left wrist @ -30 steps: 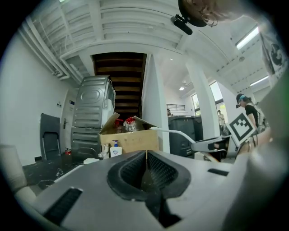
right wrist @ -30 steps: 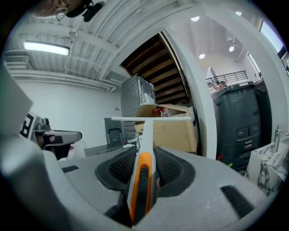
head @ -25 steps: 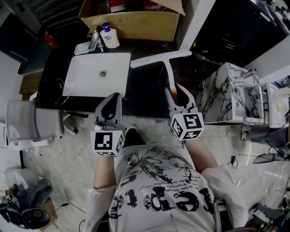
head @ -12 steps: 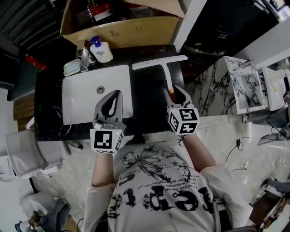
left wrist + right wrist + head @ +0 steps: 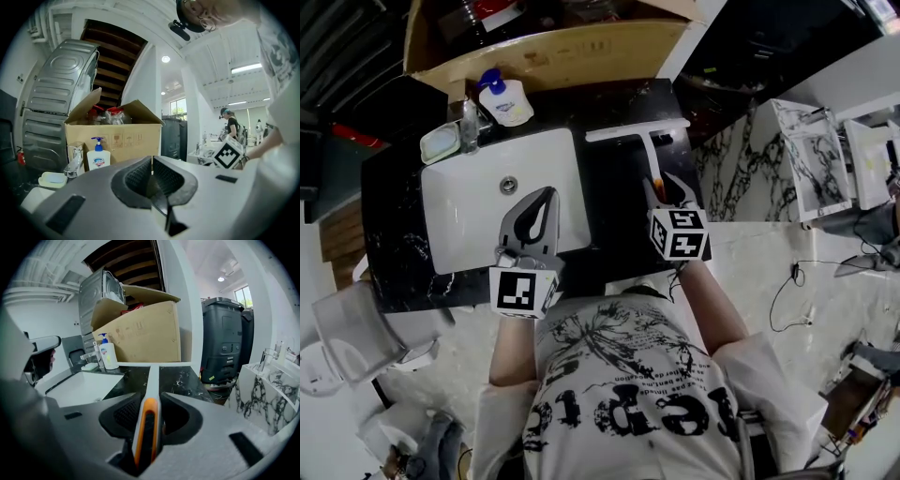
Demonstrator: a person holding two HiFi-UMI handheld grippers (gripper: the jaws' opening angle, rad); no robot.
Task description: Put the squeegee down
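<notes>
**Right gripper clamped on the squeegee handle, beside the sink**

Your right gripper (image 5: 666,187) has its jaws partly apart and pressed on the orange-and-white grip of the white T-shaped squeegee (image 5: 649,148). The right gripper view shows the grip (image 5: 149,427) wedged between both pads.

The squeegee's long axis, its handle, runs from your jaws straight away from you, toward the open brown cardboard box (image 5: 572,52) behind the white rectangular sink basin (image 5: 478,202). Its blade sits crosswise at the far end and is slightly tilted in the head view. The blade lies just right of the sink's far right corner, above the black marbled countertop (image 5: 609,211). The handle slopes down toward the blade. You cannot tell from these views whether the blade touches the counter.

Your left gripper (image 5: 546,195) has its jaws together with nothing between them. It hangs over the near right part of the sink and points toward the box.

A white soap pump bottle with a blue top (image 5: 506,101) stands behind the sink's far edge, beside the chrome faucet (image 5: 467,122).
</notes>
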